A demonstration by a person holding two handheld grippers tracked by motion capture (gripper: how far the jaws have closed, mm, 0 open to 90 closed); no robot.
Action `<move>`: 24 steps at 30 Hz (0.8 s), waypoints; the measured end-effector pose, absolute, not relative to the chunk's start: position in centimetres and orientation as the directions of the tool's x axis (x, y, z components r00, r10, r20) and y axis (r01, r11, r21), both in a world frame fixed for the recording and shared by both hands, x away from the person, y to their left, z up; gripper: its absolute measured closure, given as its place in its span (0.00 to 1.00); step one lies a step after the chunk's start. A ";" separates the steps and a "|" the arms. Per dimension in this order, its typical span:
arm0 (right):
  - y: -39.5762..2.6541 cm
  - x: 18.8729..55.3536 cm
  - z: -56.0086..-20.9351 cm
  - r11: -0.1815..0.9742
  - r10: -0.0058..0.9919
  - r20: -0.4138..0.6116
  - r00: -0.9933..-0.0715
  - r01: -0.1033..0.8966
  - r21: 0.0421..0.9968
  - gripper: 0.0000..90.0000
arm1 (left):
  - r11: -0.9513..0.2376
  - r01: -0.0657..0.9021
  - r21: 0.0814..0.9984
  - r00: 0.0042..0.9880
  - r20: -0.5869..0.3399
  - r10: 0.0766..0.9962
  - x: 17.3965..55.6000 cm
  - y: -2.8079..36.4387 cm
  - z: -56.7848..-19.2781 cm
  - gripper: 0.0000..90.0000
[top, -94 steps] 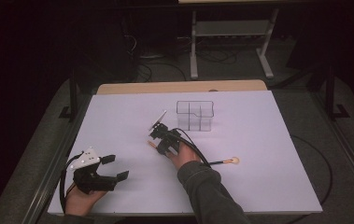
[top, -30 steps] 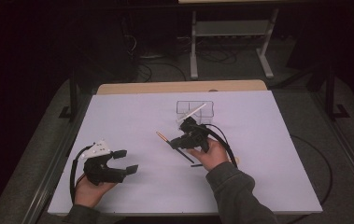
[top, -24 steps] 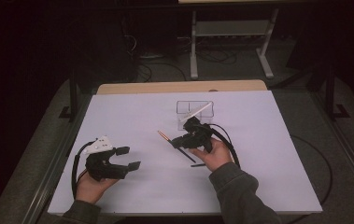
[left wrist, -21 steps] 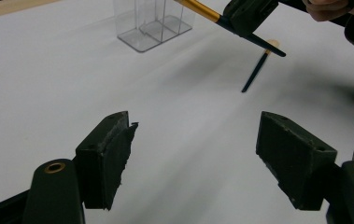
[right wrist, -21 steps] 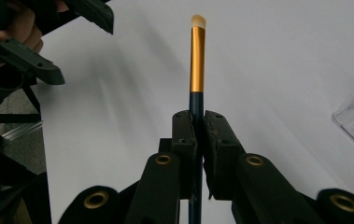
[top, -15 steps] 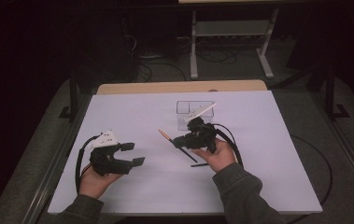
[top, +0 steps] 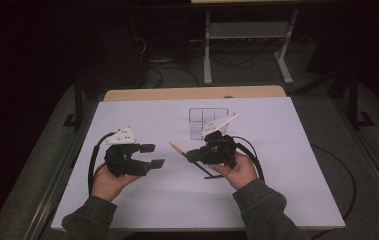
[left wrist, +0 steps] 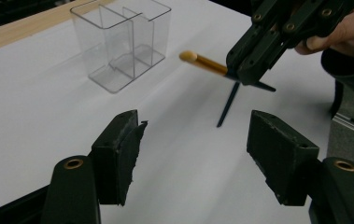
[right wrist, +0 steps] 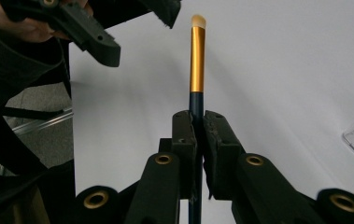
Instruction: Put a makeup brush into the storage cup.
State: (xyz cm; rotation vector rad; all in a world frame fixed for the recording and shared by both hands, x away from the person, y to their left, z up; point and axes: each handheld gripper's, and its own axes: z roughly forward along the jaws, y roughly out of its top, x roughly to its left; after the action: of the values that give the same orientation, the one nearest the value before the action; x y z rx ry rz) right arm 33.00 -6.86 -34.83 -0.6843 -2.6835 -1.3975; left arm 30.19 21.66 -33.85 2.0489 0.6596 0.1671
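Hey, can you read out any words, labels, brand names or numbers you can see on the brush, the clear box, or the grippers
None: the brush, the clear box, the white sheet and both grippers carry no readable text, label or number.

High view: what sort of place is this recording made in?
Probably a lab or studio recording bench, not a home: a table under a plain white cover, dark surroundings, loose cables on the carpeted floor and a metal stand behind it.
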 end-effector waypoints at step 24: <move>-8.0 32.0 -35.0 0.471 0.319 0.212 -0.924 0.349 0.810 0.92 | -0.462 0.390 0.796 0.885 -0.185 0.428 31.6 18.8 -32.4 0.51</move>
State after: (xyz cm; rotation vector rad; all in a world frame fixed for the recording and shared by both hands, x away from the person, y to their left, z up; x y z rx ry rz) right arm 31.95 -7.95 -35.05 -0.6055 -2.6671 -1.4812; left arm 31.63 18.83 -32.44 2.1037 0.5892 0.0507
